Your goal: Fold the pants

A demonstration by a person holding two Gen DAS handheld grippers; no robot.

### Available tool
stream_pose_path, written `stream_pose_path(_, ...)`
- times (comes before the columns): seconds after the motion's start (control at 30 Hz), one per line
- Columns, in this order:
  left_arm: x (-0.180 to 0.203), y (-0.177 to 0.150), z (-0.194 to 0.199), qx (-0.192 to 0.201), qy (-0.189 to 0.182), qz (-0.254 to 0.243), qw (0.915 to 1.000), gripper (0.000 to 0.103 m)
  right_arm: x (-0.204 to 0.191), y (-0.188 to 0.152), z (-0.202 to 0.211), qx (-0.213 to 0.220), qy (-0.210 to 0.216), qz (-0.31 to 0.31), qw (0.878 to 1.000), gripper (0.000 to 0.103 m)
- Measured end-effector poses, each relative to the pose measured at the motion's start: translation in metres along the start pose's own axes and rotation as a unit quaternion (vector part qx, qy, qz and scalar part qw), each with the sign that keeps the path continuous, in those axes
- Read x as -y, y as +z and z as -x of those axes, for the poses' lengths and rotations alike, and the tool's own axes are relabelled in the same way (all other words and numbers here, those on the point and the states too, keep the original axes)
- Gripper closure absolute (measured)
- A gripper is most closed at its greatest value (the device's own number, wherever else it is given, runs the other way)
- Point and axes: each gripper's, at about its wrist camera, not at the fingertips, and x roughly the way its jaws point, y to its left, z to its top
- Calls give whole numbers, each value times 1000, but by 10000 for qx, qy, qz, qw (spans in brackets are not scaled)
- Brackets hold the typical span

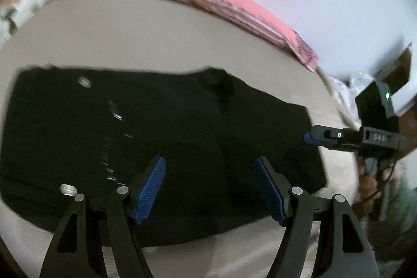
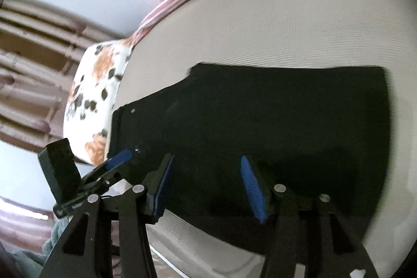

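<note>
Your left gripper (image 1: 209, 186) and right gripper (image 2: 206, 185) both hang wide apart and empty just over the near edge of the black pants (image 1: 161, 137), folded flat on the beige bed (image 1: 130, 30), likely lining up the next fold.

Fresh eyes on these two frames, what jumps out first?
The black folded pants dominate, lying flat on the beige ribbed bed cover, with small metal buttons glinting near their left end in the left wrist view. Both blue-padded tools, left tool and right tool, hover open over the near edge. A pink striped blanket lines the far side.
</note>
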Motion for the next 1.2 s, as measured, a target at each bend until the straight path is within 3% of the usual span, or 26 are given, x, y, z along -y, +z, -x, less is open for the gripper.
stream_pose_path(0.13, -1, 6, -22, -469, -730, 525, 9948, 35, 26, -14, 29, 317, -87, -378, 9987, 52)
stream_pose_path(0.23, -9, 9, -40, -809, -1032, 1069, 9856, 44, 43, -21, 45, 527, -105, -582, 9969, 52)
stream_pose_path(0.3, -11, 10, -49, -936, -1031, 1215, 9828, 53, 51, -24, 49, 633, -56, -732, 9953, 52)
stream_pose_path(0.7, -7, 8, -78, -1436, -884, 1131, 9792, 53, 75, -29, 51, 729, 187, -1093, 9912, 52)
stream_pose_path(0.93, 6, 5, -92, -1755, -1327, 1085, 9694, 53, 91, -35, 53, 768, 280, -1293, 9882, 52)
stream_pose_path(1.13, 3, 9, -104, -1780, -1739, 1465, 9574, 55, 101, -38, 51, 769, 377, -1485, 9852, 52)
stream_pose_path(1.2, 8, 9, -107, -1761, -1609, 1387, 9612, 90, 102, -39, 50, 748, 397, -1507, 9849, 52)
